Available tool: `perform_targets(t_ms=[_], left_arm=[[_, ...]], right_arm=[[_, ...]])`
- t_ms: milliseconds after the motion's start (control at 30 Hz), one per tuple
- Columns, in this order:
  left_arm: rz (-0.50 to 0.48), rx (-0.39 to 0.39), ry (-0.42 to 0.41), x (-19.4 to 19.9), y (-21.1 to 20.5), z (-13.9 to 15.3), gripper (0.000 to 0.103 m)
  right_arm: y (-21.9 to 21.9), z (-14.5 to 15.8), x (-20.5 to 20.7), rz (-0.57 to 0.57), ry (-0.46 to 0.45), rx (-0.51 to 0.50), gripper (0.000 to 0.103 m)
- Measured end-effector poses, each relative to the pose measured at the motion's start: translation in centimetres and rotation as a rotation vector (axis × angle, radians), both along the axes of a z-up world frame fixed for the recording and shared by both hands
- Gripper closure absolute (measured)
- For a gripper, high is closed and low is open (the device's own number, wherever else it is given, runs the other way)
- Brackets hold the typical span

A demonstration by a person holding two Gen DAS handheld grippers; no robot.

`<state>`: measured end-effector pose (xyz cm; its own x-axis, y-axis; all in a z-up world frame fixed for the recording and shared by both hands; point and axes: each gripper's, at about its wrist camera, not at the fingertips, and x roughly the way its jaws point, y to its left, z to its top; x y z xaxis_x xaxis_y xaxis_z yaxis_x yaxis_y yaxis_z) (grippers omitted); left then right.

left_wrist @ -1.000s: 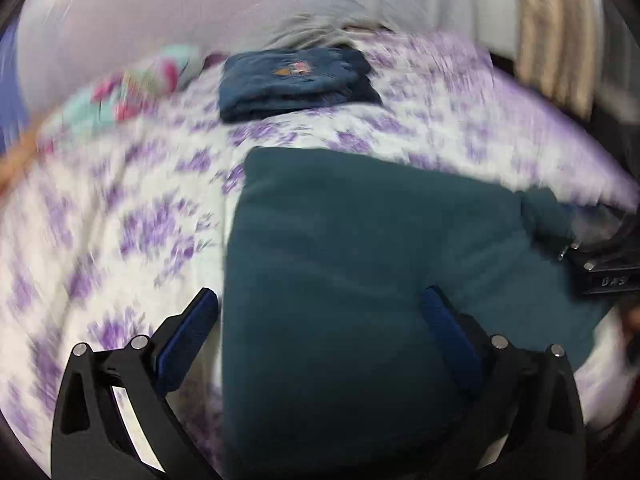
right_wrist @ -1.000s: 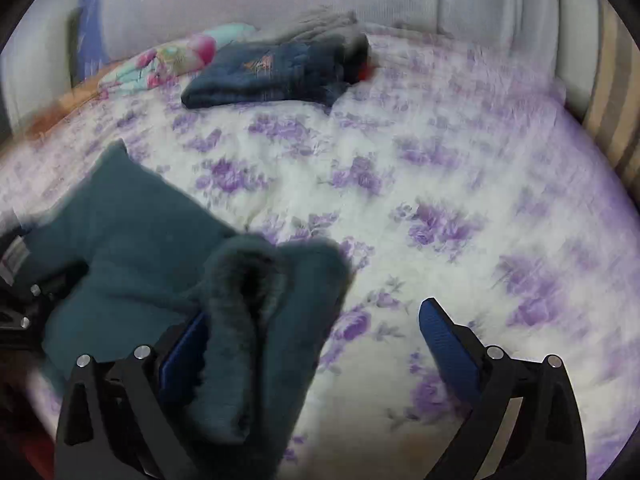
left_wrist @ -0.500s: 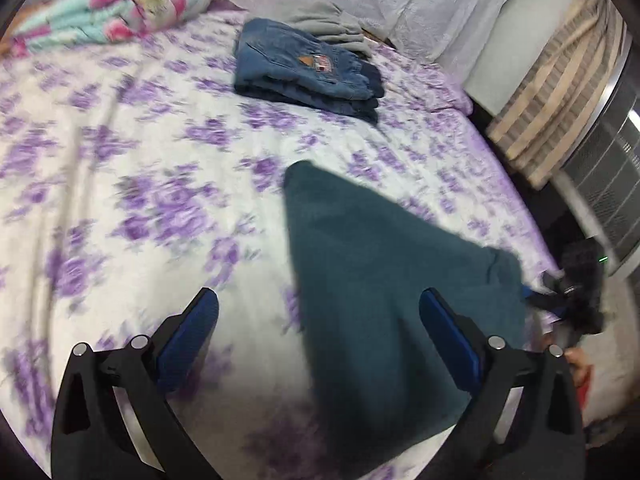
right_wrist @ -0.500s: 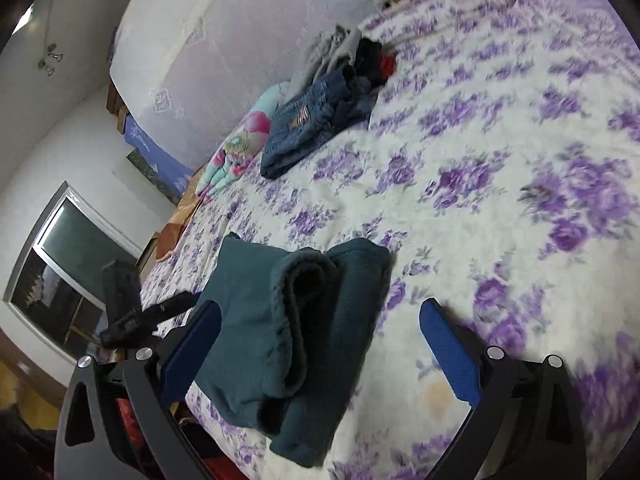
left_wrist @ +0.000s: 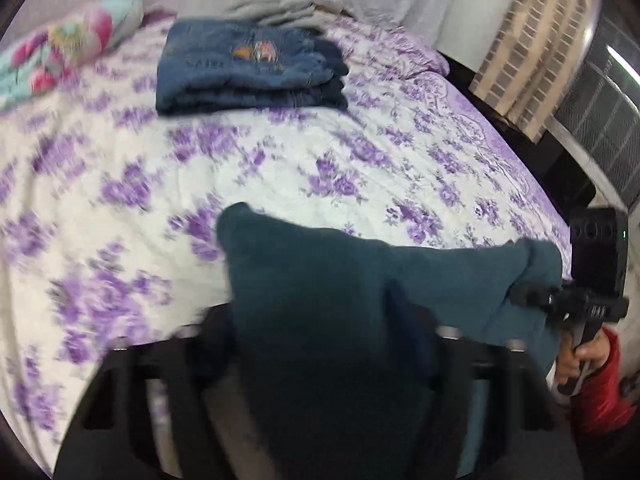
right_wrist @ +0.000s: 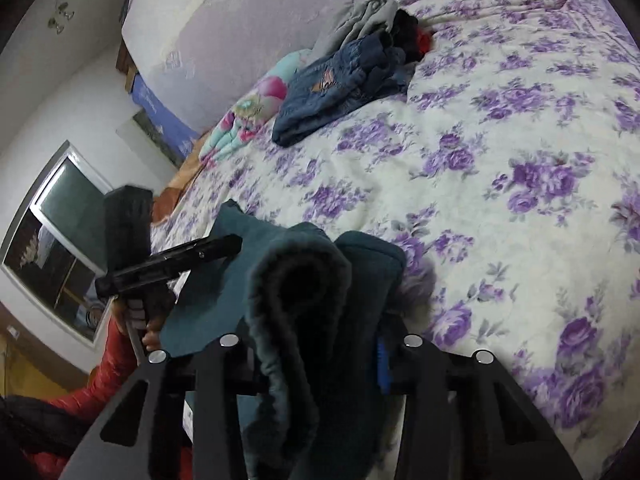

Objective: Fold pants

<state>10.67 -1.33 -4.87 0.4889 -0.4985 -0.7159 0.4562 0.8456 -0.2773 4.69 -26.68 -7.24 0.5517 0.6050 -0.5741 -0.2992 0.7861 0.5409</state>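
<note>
Teal pants (left_wrist: 320,300) hiding blurred jaws

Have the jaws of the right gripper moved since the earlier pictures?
Yes. The right gripper has just been closing: earlier its jaws stood wide over the floral bedspread; now they squeeze the teal pants.

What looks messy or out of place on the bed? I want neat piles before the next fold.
Behind the folded jeans, a grey garment and something dark and red lie crumpled, not stacked. The teal pants are bunched, one edge rolled over, between the right gripper fingers; both grippers' jaws have just been closing on them.
</note>
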Motion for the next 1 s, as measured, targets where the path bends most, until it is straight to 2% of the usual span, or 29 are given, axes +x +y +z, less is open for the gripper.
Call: perform_targets(t_ms=[67, 133, 167, 233, 300, 367, 500, 600, 700, 767, 800, 867, 900, 967, 1000], left_arm=[[0.015, -0.002, -0.023, 0.0, 0.8, 0.8, 0.076], [0.010, -0.080, -0.002, 0.6, 2.0, 1.8, 0.092], [-0.010, -0.134, 0.009, 0.9, 2.4, 2.4, 0.096], [0.006, -0.151, -0.035, 1.3, 2.6, 4.3, 0.096], [0.024, -0.122, -0.152, 1.8, 2.2, 7.0, 0.096], [0.039, -0.124, -0.208, 3.3, 2.1, 9.2, 0.096], [0.103, -0.134, -0.274, 8.7, 2.5, 12.8, 0.096], [0.161, -0.145, -0.277, 14.0, 3.1, 14.1, 0.096], [0.238, -0.136, -0.268, 20.3, 3.5, 13.9, 0.096], [0.280, -0.113, -0.261, 23.7, 3.4, 12.9, 0.095], [0.294, -0.100, -0.251, 25.1, 3.3, 12.1, 0.095], [0.334, -0.058, -0.204, 28.6, 2.6, 9.3, 0.091], [0.356, -0.043, -0.189, 29.9, 2.3, 7.4, 0.087], [0.387, -0.010, -0.239, 30.4, 1.9, 5.8, 0.082], [0.364, 0.091, -0.294, 30.2, 0.8, 5.8, 0.081]], right_arm=[[0.4, 0.8, 0.0, 0.010, -0.026, -0.006, 0.064], [0.7, 2.1, 0.4, 0.022, -0.048, 0.002, 0.064], [1.0, 3.2, 0.7, 0.034, -0.071, 0.000, 0.064], [1.4, 5.3, 1.4, 0.045, -0.114, -0.016, 0.064], [1.8, 7.4, 3.1, 0.046, -0.157, -0.025, 0.064], [1.8, 9.3, 5.6, 0.040, -0.188, -0.029, 0.064], [1.6, 12.5, 13.0, 0.006, -0.233, -0.003, 0.064], [1.6, 13.8, 20.0, -0.008, -0.237, 0.045, 0.064], [1.8, 13.5, 26.5, -0.032, -0.225, 0.068, 0.064], [1.8, 12.0, 31.8, -0.066, -0.189, 0.091, 0.064], [1.6, 11.0, 34.0, -0.108, -0.184, 0.060, 0.064], [1.4, 8.3, 36.7, -0.187, -0.180, -0.011, 0.056], [1.1, 6.8, 37.6, -0.211, -0.182, -0.029, 0.047], [1.1, 6.2, 37.7, -0.180, -0.203, -0.049, 0.047], [1.3, 6.5, 37.6, -0.173, -0.216, -0.071, 0.047]])
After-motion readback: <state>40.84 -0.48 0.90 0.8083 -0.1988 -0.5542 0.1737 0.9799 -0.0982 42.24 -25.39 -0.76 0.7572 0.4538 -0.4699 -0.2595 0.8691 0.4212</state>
